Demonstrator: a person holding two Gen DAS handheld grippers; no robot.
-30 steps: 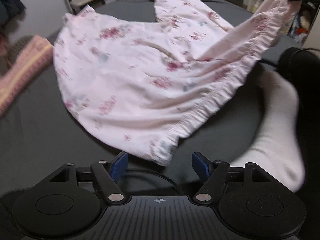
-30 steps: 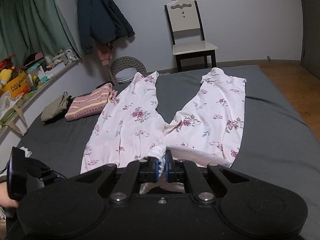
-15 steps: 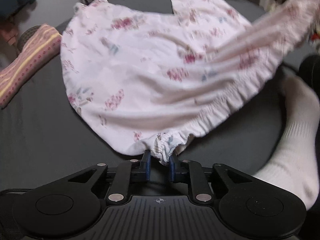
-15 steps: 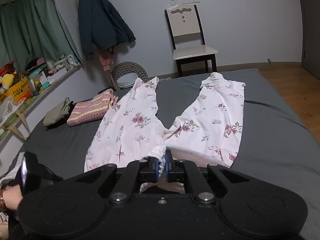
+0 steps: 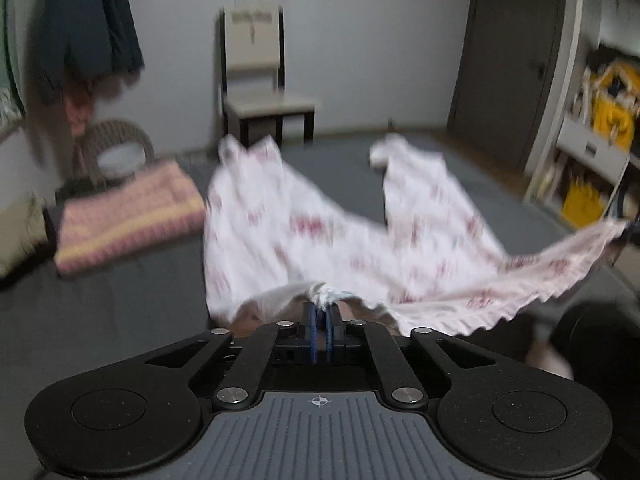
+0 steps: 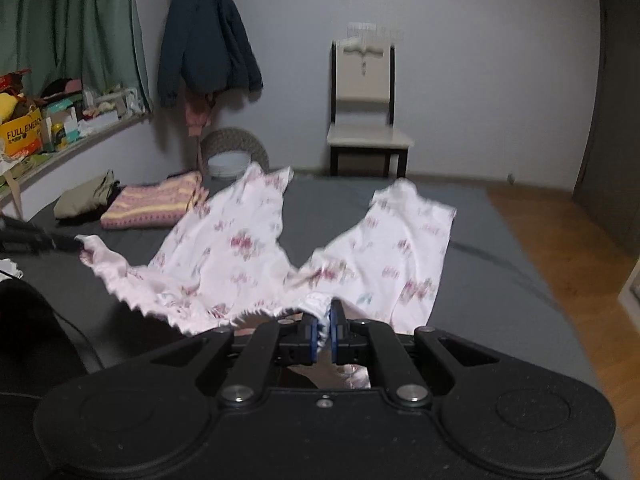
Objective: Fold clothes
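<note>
Pink floral pyjama trousers (image 5: 312, 232) (image 6: 240, 248) hang lifted by the elastic waistband over a dark grey bed (image 5: 100, 300) (image 6: 492, 276), both legs trailing away toward the far edge. My left gripper (image 5: 320, 312) is shut on one waistband corner. My right gripper (image 6: 325, 316) is shut on the other corner. The waistband stretches between them, frilled edge sagging. In the right wrist view the left gripper (image 6: 60, 242) shows at the far left, holding the cloth's end. Both views are blurred by motion.
A folded pink-and-yellow striped garment (image 5: 128, 216) (image 6: 156, 202) and an olive one (image 6: 86, 196) lie at the bed's far left. Beyond stand a chair (image 6: 366, 120), a wicker basket (image 6: 234, 152), a hanging dark jacket (image 6: 204, 36) and shelves (image 5: 596, 144). Wooden floor (image 6: 560, 240) lies right.
My left gripper went from open to shut on the waistband corner, then both grippers rose, lifting the waistband off the bed. The views tilted up toward the wall.
</note>
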